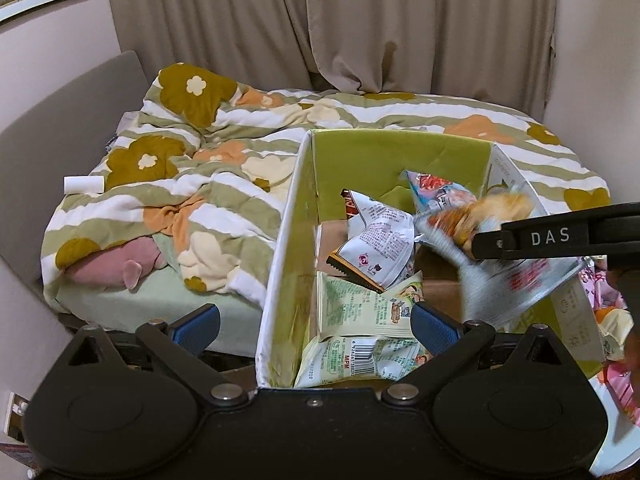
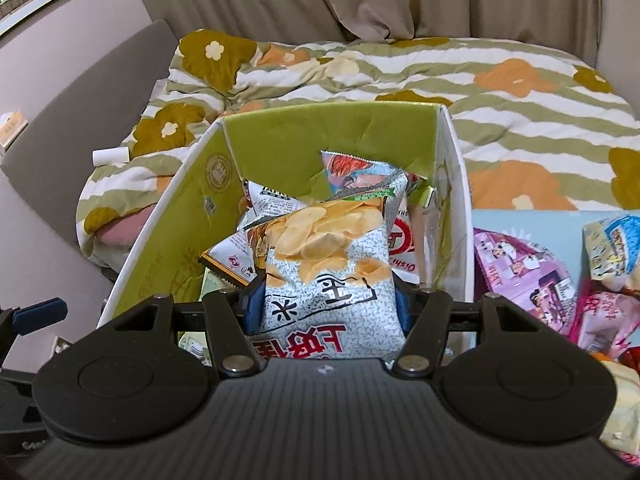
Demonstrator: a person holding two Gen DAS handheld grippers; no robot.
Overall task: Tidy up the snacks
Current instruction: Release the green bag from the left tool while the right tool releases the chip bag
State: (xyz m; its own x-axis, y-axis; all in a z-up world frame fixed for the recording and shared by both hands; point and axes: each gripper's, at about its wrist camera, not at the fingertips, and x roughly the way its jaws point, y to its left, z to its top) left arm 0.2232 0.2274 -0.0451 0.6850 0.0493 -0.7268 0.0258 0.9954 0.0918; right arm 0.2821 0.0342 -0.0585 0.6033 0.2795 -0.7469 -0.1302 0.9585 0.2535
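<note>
Firmly, the right gripper (image 2: 326,312) pinches a crinkly grey foil bag of potato chips (image 2: 326,276) between its blue pads, holding it over the green cardboard box (image 2: 188,220) with white outer walls. Glossy crumpled snack packets (image 2: 360,172) lie heaped inside, toward 12 o'clock. At 3 o'clock, pink and blue snack bags (image 2: 528,276) sit piled beside the box. The left gripper (image 1: 316,326) stands wide open, holding nothing, straddling the box's near left wall. Behind spreads a soft quilted floral duvet (image 1: 224,148).

a bed (image 1: 120,308) under a floral quilt (image 1: 248,152), beige curtains (image 1: 360,24) behind, pale pink walls (image 1: 52,52).
</note>
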